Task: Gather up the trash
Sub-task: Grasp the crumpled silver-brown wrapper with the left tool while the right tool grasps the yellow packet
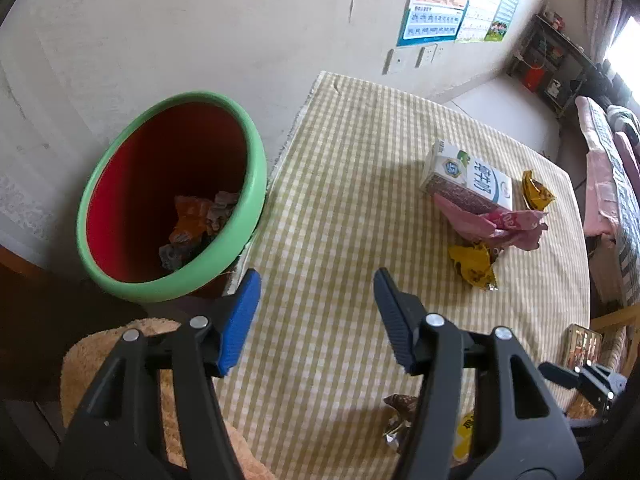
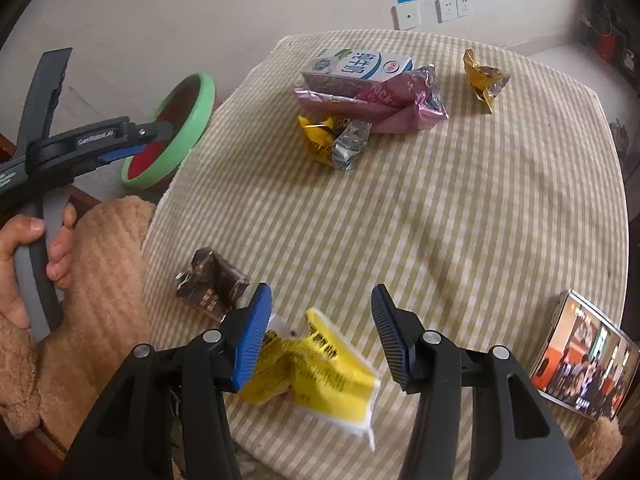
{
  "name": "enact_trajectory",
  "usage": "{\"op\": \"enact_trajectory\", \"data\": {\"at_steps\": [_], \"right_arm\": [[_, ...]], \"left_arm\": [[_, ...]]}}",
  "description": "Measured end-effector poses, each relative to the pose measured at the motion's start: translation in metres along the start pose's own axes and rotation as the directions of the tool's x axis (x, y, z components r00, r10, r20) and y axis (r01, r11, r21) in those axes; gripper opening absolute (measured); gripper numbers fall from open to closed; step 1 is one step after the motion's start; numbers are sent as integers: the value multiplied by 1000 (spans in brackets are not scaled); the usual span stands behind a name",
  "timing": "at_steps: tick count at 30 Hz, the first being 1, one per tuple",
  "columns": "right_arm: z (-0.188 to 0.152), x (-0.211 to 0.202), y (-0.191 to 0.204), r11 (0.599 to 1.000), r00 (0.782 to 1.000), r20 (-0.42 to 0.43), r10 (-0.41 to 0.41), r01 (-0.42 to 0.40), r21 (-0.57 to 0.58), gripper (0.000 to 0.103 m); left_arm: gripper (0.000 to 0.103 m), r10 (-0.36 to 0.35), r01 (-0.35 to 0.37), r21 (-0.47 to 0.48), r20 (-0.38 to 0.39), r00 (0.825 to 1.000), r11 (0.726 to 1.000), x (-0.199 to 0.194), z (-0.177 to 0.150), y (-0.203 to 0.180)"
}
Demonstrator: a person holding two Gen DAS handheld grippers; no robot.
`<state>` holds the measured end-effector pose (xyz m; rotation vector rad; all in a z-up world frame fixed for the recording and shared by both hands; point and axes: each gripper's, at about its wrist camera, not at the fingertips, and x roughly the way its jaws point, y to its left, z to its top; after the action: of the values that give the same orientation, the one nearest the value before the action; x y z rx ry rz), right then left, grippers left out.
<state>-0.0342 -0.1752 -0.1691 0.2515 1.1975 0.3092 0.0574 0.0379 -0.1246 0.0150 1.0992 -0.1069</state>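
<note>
Few wrappers already in bin (image 1: 172,196) at 9 o'clock; milk carton (image 2: 356,66), yellow packet (image 2: 320,364) etc. left. Left gripper (image 1: 316,312) & right gripper (image 2: 320,328): jaws apart, empty.

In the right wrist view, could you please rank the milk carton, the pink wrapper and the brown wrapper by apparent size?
1. pink wrapper
2. milk carton, partly hidden behind it, so this order is unsure
3. brown wrapper, smallest though nearer the camera

Black gripper (image 2: 320,332), blue pads (image 2: 252,340), silver screws, grey handle
</note>
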Motion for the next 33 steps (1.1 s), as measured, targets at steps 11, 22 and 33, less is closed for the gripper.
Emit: {"op": "enact_trajectory", "data": {"at_steps": [11,22,33], "right_arm": [[-33,-9,5,986,1000,5,-10,9,165,55],[-40,-29,1,969,994,43,-105,92,229,63],[-41,9,-17,920,999,-16,39,-29,392,50]], "left_arm": [[57,-82,84,76,-25,996,994,1,-19,-24],[59,-176,178,152,-26,984,972,-5,-39,-18],[64,-298,329,192,-175,938,924,1,-83,-21]]}}
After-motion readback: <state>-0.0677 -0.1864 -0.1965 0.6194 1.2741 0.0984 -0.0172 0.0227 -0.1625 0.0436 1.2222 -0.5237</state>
